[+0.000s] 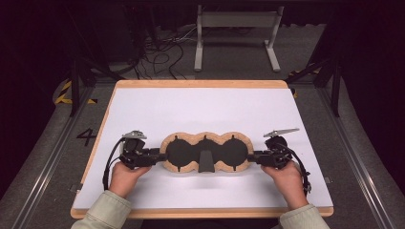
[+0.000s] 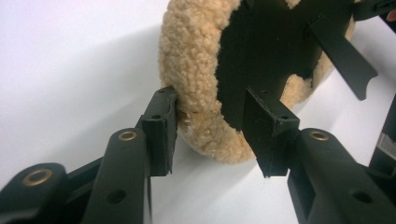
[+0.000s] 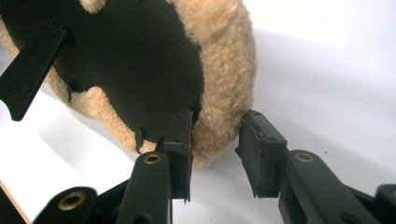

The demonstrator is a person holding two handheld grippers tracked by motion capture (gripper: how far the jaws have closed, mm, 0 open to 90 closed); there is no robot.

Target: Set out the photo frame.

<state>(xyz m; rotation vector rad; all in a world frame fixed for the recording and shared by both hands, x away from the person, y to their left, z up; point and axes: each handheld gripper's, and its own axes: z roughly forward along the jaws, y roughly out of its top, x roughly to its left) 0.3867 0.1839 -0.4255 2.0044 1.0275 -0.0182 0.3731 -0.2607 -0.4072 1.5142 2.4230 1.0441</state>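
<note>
High view: a long fleece pad (image 1: 206,152) with three tan, woolly lobes and a black backing lies flat, backing up, on the white counter (image 1: 200,105), towards the person's side. A black strap (image 1: 206,161) sits at its middle. The left gripper (image 1: 157,155) has come to the pad's left end and the right gripper (image 1: 254,156) to its right end, each held low and level in a hand.

In the left gripper view the fingers (image 2: 161,133) straddle the woolly rim: one touches the fleece, the other lies over the black backing, a gap remaining. In the right gripper view one finger (image 3: 180,140) sits against the rim and the other stands just clear of it. Both pairs are half-narrowed around the edge, not yet clamped.

So the approach looks done. Left to do, I judge: pinch both ends firmly, then lift or fold the pad.
</note>
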